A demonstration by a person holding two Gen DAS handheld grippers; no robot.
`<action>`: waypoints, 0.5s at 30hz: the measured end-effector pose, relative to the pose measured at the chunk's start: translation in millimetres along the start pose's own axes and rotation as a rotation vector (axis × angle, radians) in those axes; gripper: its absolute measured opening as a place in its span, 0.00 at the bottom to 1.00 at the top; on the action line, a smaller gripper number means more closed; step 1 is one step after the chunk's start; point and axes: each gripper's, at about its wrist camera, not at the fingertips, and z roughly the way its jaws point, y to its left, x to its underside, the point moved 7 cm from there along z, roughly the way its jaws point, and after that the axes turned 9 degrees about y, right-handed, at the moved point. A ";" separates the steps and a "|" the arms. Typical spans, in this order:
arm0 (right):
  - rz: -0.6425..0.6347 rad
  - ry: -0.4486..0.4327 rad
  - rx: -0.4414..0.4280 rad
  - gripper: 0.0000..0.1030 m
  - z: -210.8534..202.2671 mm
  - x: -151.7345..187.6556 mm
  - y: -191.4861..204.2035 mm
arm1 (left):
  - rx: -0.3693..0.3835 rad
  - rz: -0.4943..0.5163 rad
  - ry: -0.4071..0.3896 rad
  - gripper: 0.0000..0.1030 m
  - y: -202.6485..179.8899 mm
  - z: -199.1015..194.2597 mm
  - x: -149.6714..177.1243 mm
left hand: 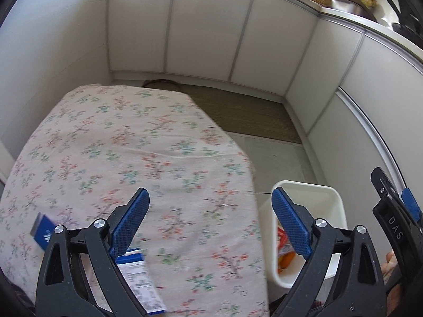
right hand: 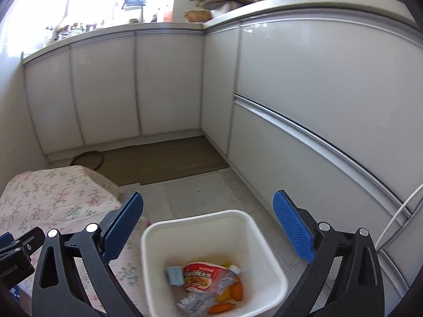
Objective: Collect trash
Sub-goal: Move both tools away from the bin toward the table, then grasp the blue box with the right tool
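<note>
Hovering over table and bin, both grippers empty

Hovering above the floral table (left hand: 137,142), left gripper (left hand: 211,222) has its blue pads spread wide apart, nothing between them. Blue-white box (left hand: 138,277) lies on the cloth just under the left finger (left hand: 129,224), partly hidden by it. Small dark blue packet (left hand: 43,231) sits near the table's left edge, apart from the box. White bin (left hand: 317,192) stands on the floor just beside the table's right edge; red and orange trash shows inside.

Right gripper (right hand: 208,227) hangs over the bin (right hand: 267,259), fingers wide apart, holding nothing. Inside the bin: red snack wrapper (right hand: 201,274), light blue block (right hand: 174,276), crumpled plastic (right hand: 193,303), orange pieces (right hand: 222,307); all lie on the bottom, touching or overlapping. Left gripper's black body (right hand: 15,253) pokes in at the left edge, over the table (right hand: 53,192).

White cabinets (right hand: 169,84) wrap the corner, brown mat (right hand: 158,158) on the floor before them.
</note>
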 end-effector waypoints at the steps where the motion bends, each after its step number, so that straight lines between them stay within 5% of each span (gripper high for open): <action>1: -0.013 0.000 -0.013 0.93 -1.7 0.7 8.4 | -0.017 -0.020 -0.003 0.87 13.9 -3.2 1.5; 15: -0.231 0.025 -0.259 0.93 -38.2 36.4 164.6 | -0.174 -0.203 -0.028 0.87 151.9 -41.0 12.6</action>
